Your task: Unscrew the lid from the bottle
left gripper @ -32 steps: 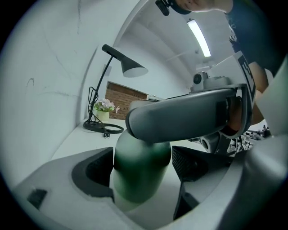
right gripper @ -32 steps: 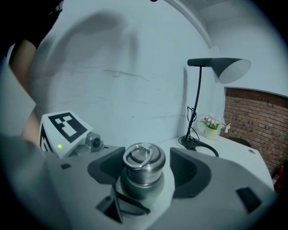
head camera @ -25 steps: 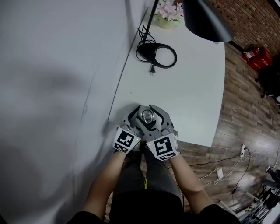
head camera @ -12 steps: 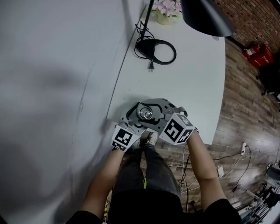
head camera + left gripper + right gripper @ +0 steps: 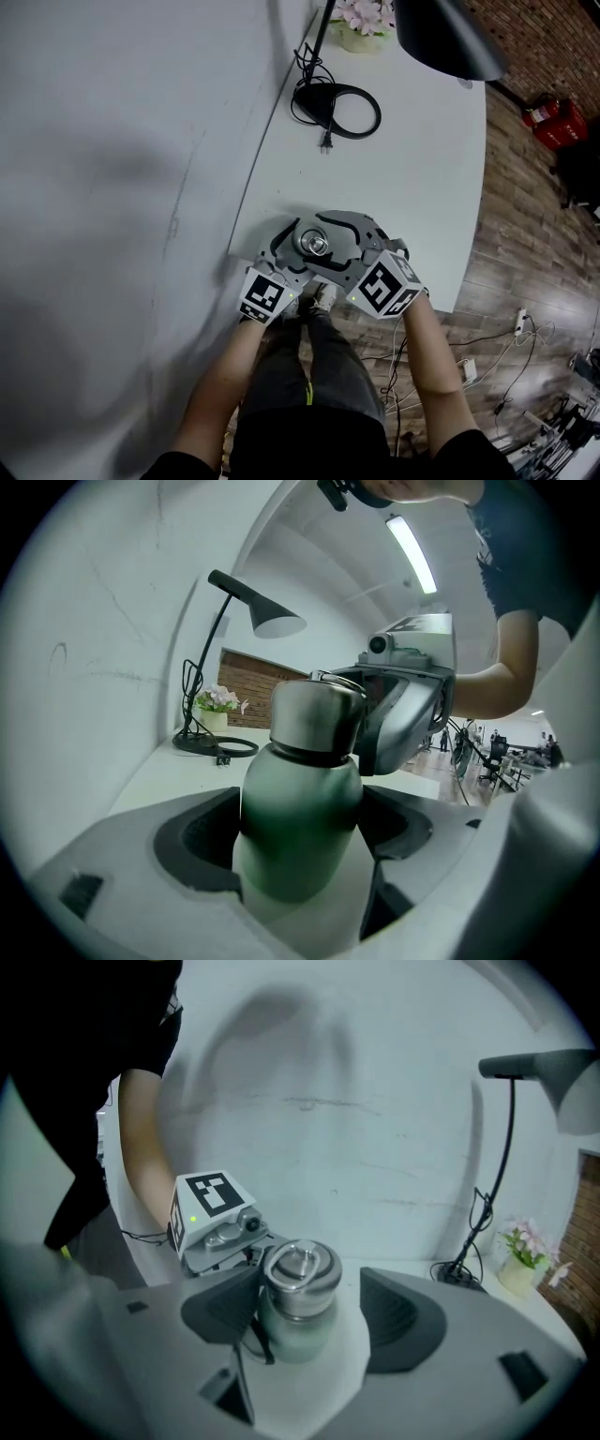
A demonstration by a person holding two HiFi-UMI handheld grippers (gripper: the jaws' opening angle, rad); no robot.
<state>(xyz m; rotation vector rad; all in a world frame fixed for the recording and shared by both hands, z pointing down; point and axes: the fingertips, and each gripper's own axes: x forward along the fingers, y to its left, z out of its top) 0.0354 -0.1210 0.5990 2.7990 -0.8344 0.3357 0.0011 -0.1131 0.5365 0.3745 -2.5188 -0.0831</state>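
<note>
A green bottle (image 5: 300, 808) with a steel lid (image 5: 315, 716) stands upright at the near edge of the white table (image 5: 412, 187). My left gripper (image 5: 300, 841) is shut on the bottle's body, a pad against each side. My right gripper (image 5: 309, 1312) reaches round the lid (image 5: 300, 1274) from the right. Its jaws have just been opening, and the lid sits between them with a gap on the right side. In the head view the lid (image 5: 314, 246) shows from above between my left gripper (image 5: 298, 257) and my right gripper (image 5: 330, 234).
A black lamp base with cord (image 5: 336, 105) and a flower pot (image 5: 361, 23) stand at the table's far end, under the lamp shade (image 5: 445, 37). A white wall runs along the left. The wooden floor (image 5: 525, 216) lies to the right, with red extinguishers (image 5: 553, 117).
My right gripper has rolled: its marker cube swung away from the left cube to the right and tipped. Its jaws stand wider round the lid. The left gripper and bottle kept still.
</note>
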